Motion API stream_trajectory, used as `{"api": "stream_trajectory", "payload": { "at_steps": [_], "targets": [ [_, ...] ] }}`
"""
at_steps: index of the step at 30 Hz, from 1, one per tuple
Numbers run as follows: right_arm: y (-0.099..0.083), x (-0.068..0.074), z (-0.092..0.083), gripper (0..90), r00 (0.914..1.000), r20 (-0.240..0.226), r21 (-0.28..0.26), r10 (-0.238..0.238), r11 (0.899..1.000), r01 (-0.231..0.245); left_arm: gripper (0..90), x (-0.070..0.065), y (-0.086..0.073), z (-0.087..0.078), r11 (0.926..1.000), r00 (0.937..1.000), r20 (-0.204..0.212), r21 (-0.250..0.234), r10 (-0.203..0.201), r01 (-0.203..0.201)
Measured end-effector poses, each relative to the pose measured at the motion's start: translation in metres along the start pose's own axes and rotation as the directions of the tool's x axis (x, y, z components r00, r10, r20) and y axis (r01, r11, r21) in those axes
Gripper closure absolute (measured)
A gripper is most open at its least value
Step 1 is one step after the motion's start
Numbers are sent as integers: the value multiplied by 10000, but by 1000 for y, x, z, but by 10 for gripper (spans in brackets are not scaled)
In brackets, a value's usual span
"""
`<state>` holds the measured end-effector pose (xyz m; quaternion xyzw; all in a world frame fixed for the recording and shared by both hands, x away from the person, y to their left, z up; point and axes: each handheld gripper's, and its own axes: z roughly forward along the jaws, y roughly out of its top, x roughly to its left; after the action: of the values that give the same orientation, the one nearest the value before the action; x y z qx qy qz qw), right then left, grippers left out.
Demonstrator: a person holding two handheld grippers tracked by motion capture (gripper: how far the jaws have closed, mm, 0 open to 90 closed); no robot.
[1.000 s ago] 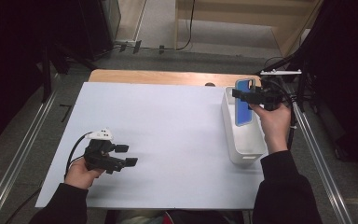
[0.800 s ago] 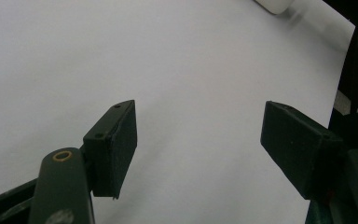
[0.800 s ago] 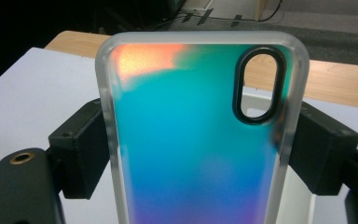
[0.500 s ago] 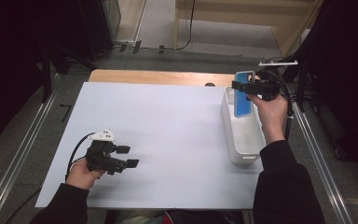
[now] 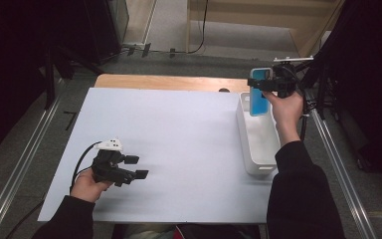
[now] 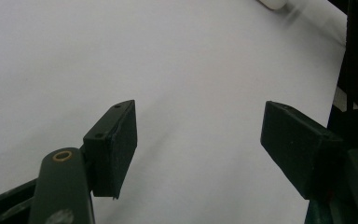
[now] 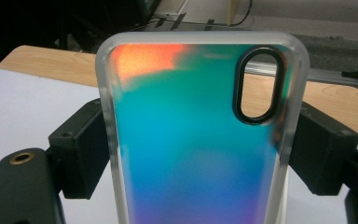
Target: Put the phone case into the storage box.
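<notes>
1. The right hand (image 5: 284, 107) is raised over the far end of the bin (image 5: 258, 149), its sleeve running up from the bottom edge along the bin's right side. Its right tool (image 5: 271, 84) points toward the left of the high view.
2. The right tool grips a phone case (image 5: 259, 92), one pad pressing on each long side. The case stands upright between the jaws, with its lower end hanging over the far end of the bin.
3. The left hand (image 5: 92, 181) rests low over the near left part of the surface (image 5: 179, 139), well apart from the right tool. Its left tool (image 5: 137, 167) lies roughly level and points to the right.
4. The left tool is open with nothing between its jaws.
5. The high view gives the layout: the white bin beside the right hand, the wooden strip beyond the white surface and the floor behind.
6. The right tool's view shows the case (image 7: 198, 135) up close: a frosted clear rim, a back shading from orange at the top through teal to blue, and an oval camera hole at its upper right. Through that hole the wood shows.
7. The left tool's view shows both pads (image 6: 116, 144) standing wide over bare white surface (image 6: 191, 70).
</notes>
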<state>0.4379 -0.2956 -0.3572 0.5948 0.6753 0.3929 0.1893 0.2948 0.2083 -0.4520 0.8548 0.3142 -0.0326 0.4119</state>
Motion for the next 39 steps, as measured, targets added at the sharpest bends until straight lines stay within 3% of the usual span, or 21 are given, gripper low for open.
{"api": "stream_trajectory", "payload": {
  "at_steps": [11, 23, 26, 31, 35, 39],
  "targets": [
    [4, 0, 19, 151, 9980, 625, 261, 4, 9997, -20, 270, 1, 0, -1, 10000, 10000, 37, -32, -58, 58],
    [2, -1, 37, 151, 9914, 1227, -75, 455, 9990, -449, 270, 1, 0, -2, 10000, 10000, 61, -75, -48, 48],
    [0, -1, 39, 151, 9893, 1255, -295, 742, 9970, -710, 270, 1, 0, -2, 9999, 9999, 70, -106, -85, 86],
    [-3, -1, 46, 151, 9892, 1298, -340, 680, 9974, -641, 270, 1, 0, -2, 9999, 10000, 47, -62, -80, 80],
    [-6, -1, 49, 151, 9850, 1617, -439, 597, 9976, -532, 270, 1, 0, -1, 9998, 9999, 73, -135, -133, 134],
    [-11, -4, 53, 151, 9858, 1466, -485, 822, 9959, -758, 270, 1, 0, -1, 9998, 9999, 108, -159, -119, 121]
  ]
}}
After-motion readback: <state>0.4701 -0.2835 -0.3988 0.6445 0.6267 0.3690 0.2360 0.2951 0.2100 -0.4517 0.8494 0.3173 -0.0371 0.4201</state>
